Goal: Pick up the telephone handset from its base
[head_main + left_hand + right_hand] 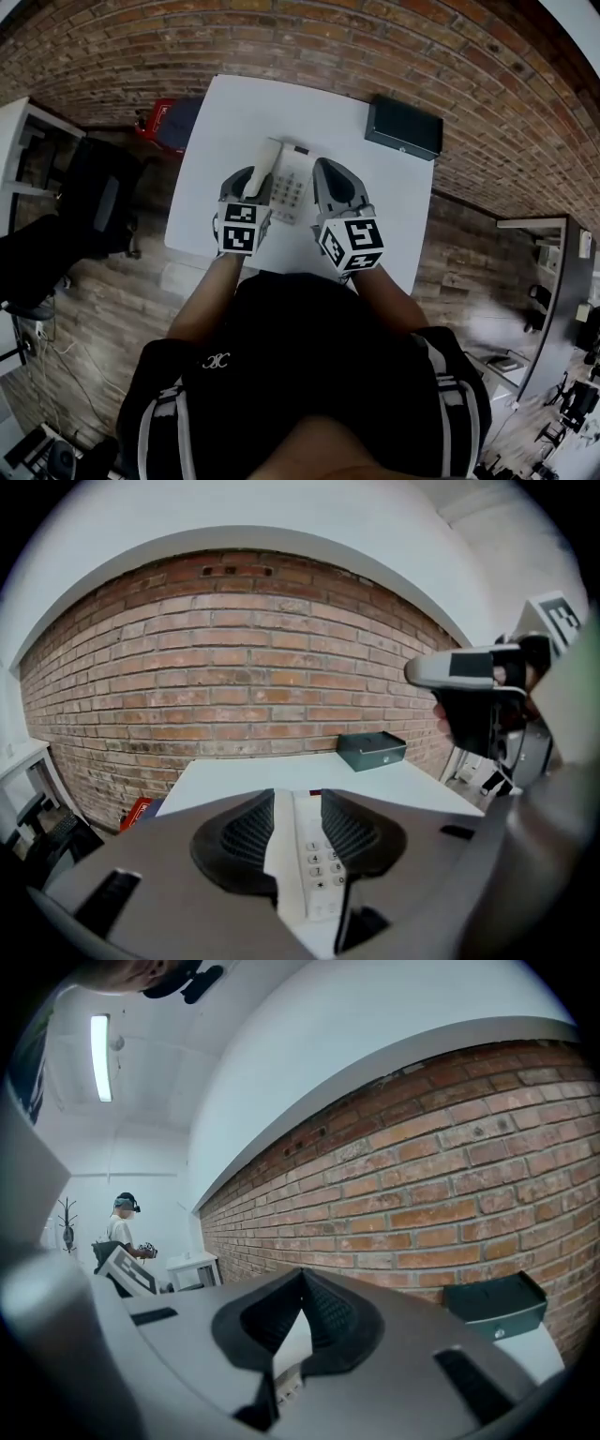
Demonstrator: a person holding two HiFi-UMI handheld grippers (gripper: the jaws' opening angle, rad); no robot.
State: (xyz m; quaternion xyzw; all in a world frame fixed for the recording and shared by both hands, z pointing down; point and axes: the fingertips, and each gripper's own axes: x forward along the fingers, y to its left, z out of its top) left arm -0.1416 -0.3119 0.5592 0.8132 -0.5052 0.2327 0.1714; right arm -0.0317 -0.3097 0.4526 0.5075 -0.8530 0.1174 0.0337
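A white telephone base (292, 187) with a keypad sits mid-table, and its cream handset (266, 167) lies along the base's left side. My left gripper (251, 178) hovers at the handset's near end with its jaws apart. In the left gripper view the handset (281, 855) and keypad (321, 862) show in the gap of that gripper (298, 803), and no pad presses on them. My right gripper (323, 169) hangs just right of the base. Its tips (300, 1279) meet, with nothing held; a white part of the phone (286, 1354) shows below them.
The white table (234, 122) stands against a brick wall. A dark metal box (404, 127) (372, 750) (495, 1305) sits at its back right corner. A red item (161, 117) lies on the floor to the left, beside a black chair (94, 202). A person (122, 1227) stands far off.
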